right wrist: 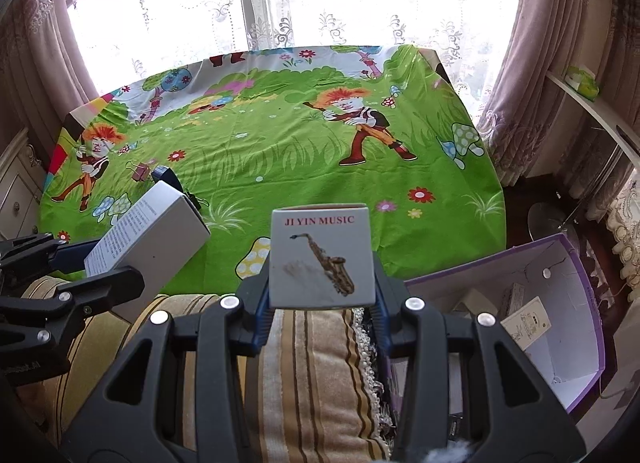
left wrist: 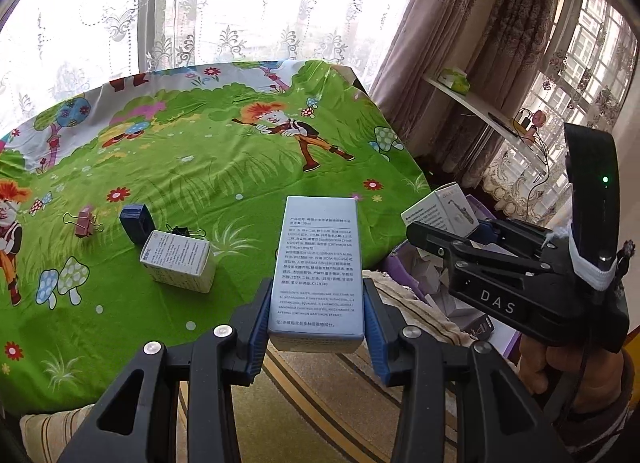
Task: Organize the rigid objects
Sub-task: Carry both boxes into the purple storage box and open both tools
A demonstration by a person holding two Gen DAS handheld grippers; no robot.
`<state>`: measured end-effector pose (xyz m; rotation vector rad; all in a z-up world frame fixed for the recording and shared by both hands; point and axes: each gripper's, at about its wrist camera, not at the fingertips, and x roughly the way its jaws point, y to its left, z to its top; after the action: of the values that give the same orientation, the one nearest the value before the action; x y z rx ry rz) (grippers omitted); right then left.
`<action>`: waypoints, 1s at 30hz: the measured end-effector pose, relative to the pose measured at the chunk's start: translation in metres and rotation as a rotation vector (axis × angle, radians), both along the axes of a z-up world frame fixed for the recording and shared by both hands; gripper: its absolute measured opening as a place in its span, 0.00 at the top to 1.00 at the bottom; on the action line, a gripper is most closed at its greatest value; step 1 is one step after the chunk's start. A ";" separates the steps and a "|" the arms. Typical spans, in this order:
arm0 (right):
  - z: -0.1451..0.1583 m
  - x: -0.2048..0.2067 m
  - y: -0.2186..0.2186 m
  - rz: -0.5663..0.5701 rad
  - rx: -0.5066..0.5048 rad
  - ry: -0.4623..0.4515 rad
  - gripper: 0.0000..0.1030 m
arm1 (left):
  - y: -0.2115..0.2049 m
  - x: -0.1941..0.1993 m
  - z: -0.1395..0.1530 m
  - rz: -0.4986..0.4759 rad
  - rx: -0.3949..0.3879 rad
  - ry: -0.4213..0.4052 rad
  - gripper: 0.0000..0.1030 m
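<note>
Above the near edge of the green tablecloth (left wrist: pixel 224 167), the left gripper (left wrist: pixel 316 327) clamps a tall blue box (left wrist: pixel 316 263) while the right gripper (right wrist: pixel 320 303) clamps a saxophone box (right wrist: pixel 322 255) (purple bin (right wrist: pixel 576 263) just beside).

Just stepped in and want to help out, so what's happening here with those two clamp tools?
A person is tidying small boxes off a table with a cartoon tablecloth. The left gripper has its jaws clamped on a tall silver box, and the right gripper grips a saxophone-printed box. Both are held off the table's near edge, by an open purple-edged carton that already holds some boxes. A small white box, a dark blue case and binder clips remain on the cloth.
</note>
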<state>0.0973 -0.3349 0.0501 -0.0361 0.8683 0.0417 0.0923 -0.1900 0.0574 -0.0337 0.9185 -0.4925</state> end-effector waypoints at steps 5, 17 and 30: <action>0.004 -0.008 -0.031 -0.063 -0.010 -0.003 0.56 | -0.020 -0.001 -0.003 -0.022 -0.029 0.038 0.59; 0.019 -0.019 -0.091 -0.213 -0.030 -0.028 0.56 | -0.087 -0.013 -0.006 -0.181 -0.005 0.063 0.59; 0.036 -0.031 -0.122 -0.320 -0.017 -0.087 0.30 | -0.125 -0.025 0.002 -0.308 -0.067 0.040 0.44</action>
<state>0.0662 -0.4573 0.0865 0.0845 0.7785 -0.2655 0.0669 -0.3152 0.0593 0.0376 0.9508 -0.8109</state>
